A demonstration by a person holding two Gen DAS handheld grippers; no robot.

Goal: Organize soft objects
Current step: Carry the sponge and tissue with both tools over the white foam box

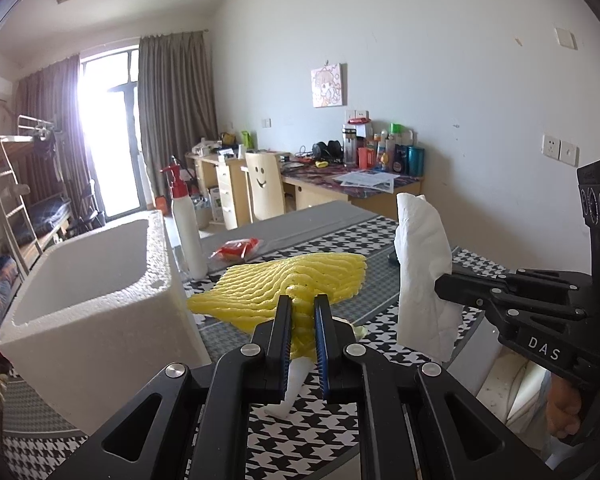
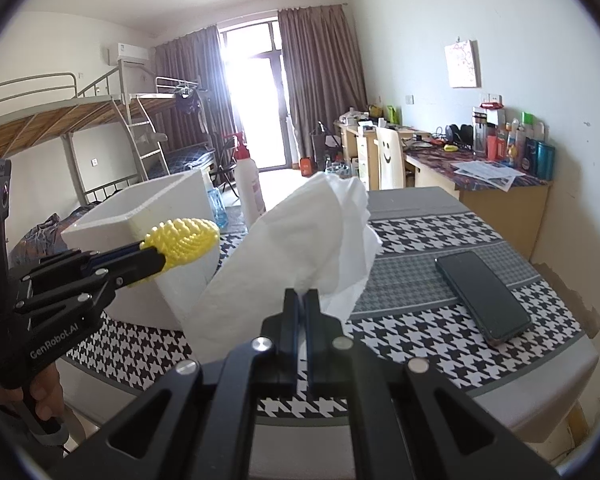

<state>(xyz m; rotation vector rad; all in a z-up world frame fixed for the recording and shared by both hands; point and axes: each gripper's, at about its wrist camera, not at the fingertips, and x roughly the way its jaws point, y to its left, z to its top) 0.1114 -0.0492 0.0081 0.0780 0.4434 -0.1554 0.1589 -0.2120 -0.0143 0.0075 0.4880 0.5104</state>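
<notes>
Left tongs are clamped nearly closed on a yellow ribbed foam net sheet, right tongs pinched fully closed on a crumpled white paper towel, both lifted off the houndstooth-cloth desk. Looks like the carry step to me. Big open white styrofoam box, grainy and rigid, sits just left of the left tongs, so next is probably swinging over its rim and letting go. The foam's springy, the towel's floppy.

A yellow foam net and a crumpled white paper towel hang lifted above the table.
</notes>
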